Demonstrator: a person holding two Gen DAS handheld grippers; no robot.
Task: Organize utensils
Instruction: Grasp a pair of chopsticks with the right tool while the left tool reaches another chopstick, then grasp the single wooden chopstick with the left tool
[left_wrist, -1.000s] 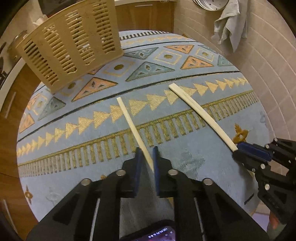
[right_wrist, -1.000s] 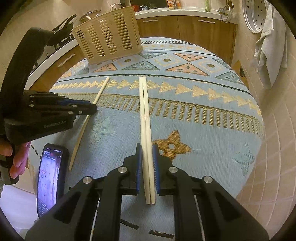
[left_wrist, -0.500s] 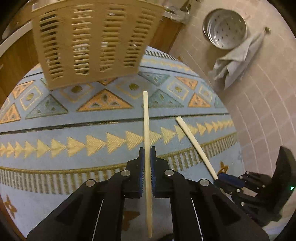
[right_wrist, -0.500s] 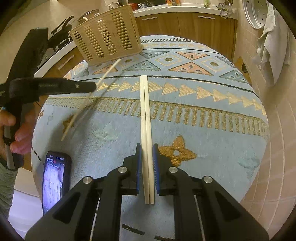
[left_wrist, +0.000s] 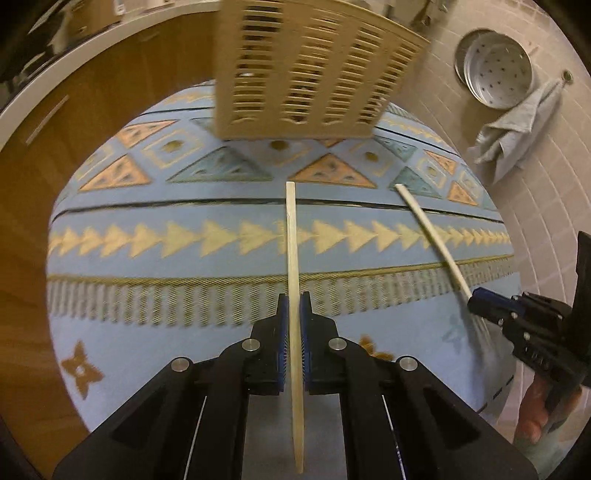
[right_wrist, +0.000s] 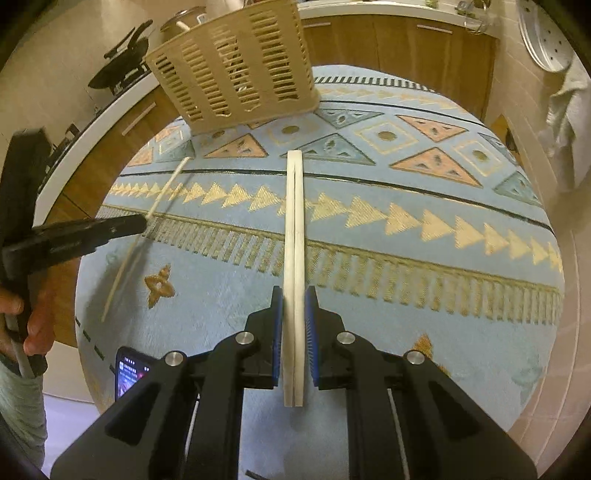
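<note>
My left gripper (left_wrist: 294, 306) is shut on a single pale chopstick (left_wrist: 291, 236), held above the patterned cloth and pointing at the beige slotted utensil basket (left_wrist: 306, 74) at the far edge. My right gripper (right_wrist: 294, 301) is shut on a pair of pale chopsticks (right_wrist: 294, 221), also lifted and pointing forward. The basket (right_wrist: 236, 70) stands at the far left in the right wrist view. Each view shows the other gripper: the right one (left_wrist: 484, 301) with its chopsticks (left_wrist: 432, 236), the left one (right_wrist: 138, 223) with its chopstick (right_wrist: 162, 192).
A round table with a blue patterned cloth (left_wrist: 184, 236) lies under both grippers. A phone (right_wrist: 129, 373) lies near the table's front left edge. Wooden cabinets (right_wrist: 406, 48) stand behind. A tiled wall with a hanging towel (left_wrist: 513, 136) and a metal steamer tray (left_wrist: 495, 70) is on the right.
My left gripper has lifted its chopstick off the cloth and swung toward the basket, which is now closer and straight ahead. My right gripper has risen slightly with its pair of chopsticks.
</note>
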